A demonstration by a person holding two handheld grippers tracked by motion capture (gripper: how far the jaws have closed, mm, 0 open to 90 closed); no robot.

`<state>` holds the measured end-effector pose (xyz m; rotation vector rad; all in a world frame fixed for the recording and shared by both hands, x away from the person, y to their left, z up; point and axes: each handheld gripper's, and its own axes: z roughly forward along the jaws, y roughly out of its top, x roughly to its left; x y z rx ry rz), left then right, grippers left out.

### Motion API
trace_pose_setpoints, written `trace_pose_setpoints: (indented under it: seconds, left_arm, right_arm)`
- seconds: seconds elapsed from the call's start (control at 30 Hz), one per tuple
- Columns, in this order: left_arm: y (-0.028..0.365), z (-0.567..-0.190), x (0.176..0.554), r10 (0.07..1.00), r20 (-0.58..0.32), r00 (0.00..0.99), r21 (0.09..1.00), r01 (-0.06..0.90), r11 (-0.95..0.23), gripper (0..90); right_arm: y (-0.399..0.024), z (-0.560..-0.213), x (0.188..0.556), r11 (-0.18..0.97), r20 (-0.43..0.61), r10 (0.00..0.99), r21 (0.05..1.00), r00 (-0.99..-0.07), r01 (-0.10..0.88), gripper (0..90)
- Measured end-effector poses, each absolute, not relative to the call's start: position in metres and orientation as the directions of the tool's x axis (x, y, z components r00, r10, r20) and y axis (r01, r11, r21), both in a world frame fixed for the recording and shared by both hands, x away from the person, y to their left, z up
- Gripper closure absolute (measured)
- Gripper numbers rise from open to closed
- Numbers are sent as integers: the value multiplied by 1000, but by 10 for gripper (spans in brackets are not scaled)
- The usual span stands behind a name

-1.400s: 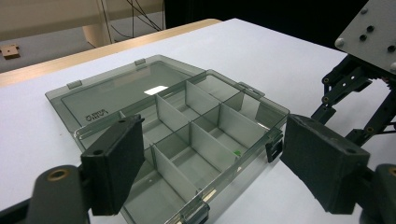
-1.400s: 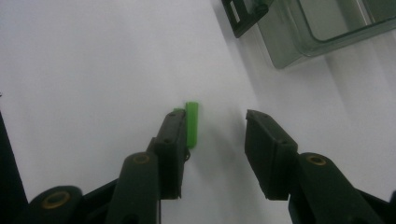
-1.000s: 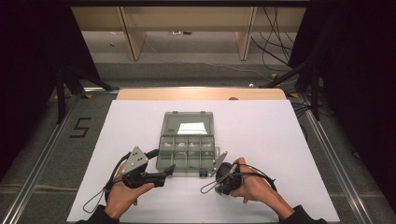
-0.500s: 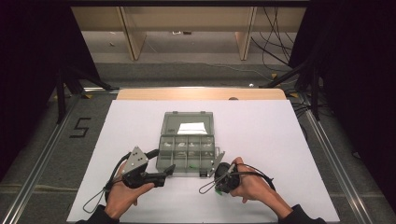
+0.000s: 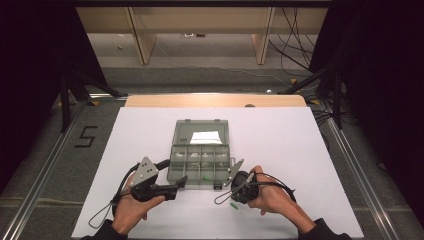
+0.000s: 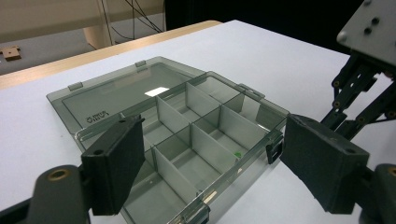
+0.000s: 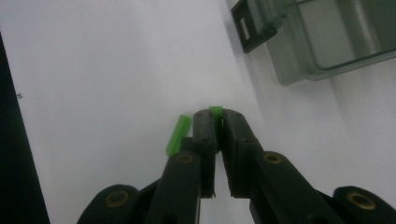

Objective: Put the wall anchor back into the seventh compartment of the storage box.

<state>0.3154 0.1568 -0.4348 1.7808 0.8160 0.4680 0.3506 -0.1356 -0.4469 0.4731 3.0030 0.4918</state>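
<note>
Person at a white-topped bench [image 5: 300, 150], one handheld two-jaw gripper in each hand. Smoky grey translucent plastic compartment box [image 5: 201, 162] sits near the front middle of the bench, its hinged lid [image 5: 200, 132] lying flat open on the far side with a white label or glare patch on it. Box is divided into a grid of small cells; tiny bits in some, too small to tell from above.

Right gripper [image 7: 216, 114] is down on the bench just in front of the box's near right corner. Its jaws have just been closing and now stand narrow, pinching a small bright green ribbed plastic piece [image 7: 215, 111] at the very tips. A second small green plastic stick [image 7: 178, 135] lies on the bench just beside the left jaw, loose, not gripped. In the high view a green speck [image 5: 233, 204] shows on the white surface right by the right hand [image 5: 267, 197]. The box's front latch [image 7: 246, 24] is near, up and to the right of the jaw tips.

Left gripper [image 6: 210, 161] hovers at the box's near left corner, jaws wide, the corner of the box between them, pads not touching it. Through the left gripper view a small green bit [image 6: 238, 153] lies in one near compartment. Left hand [image 5: 134, 210] wraps the handle, cable looping on the bench beside it.
</note>
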Motion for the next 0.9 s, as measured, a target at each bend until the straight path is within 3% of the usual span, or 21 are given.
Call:
trace_pose_setpoints:
  seconds: [0.9]
  left_arm:
    - [157, -435, 316, 723, -68, 688, 933, 299, -197, 205]
  right_arm:
    - [-122, -405, 362, 862, -83, 320, 438, -944, 254, 846]
